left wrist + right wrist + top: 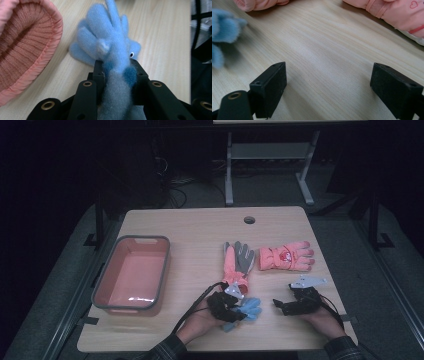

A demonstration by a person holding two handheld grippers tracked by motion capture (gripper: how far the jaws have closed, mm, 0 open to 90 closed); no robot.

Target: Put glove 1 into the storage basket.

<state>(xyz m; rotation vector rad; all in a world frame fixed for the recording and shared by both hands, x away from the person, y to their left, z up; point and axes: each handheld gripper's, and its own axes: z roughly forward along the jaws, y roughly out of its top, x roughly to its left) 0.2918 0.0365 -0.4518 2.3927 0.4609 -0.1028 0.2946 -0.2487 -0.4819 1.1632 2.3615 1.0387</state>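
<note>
A: The room was dark around the pale wooden desk (200, 235). A second table's legs stood behind it, and cables lay on the floor.

B: And on the desk itself?

A: An empty pink tub (131, 273) with a grey rim stood at the left. Right of the middle lay an orange and grey glove (237, 262), and beside it a pink glove (285, 256).

B: Where was the small one?

A: The blue glove (107, 47) lay at the near edge, just below the orange glove's cuff. The left tool (116, 72) was clamped on its cuff end, the fluffy cloth bunched between the jaws and the fingers fanned out on the wood beyond.

B: The other hand?

A: The right tool (328, 82) rested near the desk with its jaws wide apart and only bare wood between them.

B: What could have gone wrong?

A: I judged the grip thin, since soft fleece squeezes down and could slide out on a quick lift. The glove could also have dragged against the orange cuff next to it and shifted that glove. On the way to the tub, the dangling fingers might have caught its rim
</note>
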